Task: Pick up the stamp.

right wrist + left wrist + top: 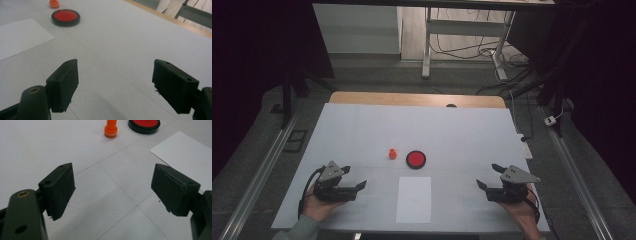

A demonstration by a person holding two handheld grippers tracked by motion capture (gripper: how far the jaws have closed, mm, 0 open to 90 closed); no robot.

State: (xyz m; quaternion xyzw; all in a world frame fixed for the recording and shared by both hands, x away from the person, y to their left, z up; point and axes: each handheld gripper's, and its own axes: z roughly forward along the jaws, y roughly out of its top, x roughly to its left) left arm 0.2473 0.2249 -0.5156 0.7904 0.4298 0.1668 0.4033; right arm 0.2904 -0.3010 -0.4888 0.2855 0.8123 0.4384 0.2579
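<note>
High view: small orange plastic stamp (392, 154) upright just beside round black-rimmed red ink pad (416, 159); white paper sheet (414, 199) nearer me. My left tool (353, 181) and right tool (487, 176) rest low on white tabletop (362, 130), jaws spread, empty.

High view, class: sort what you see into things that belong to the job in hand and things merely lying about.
Job in hand:
orange stamp
red ink pad
white paper sheet

Lying about:
cables on the floor
white plug block
desk frame
</note>
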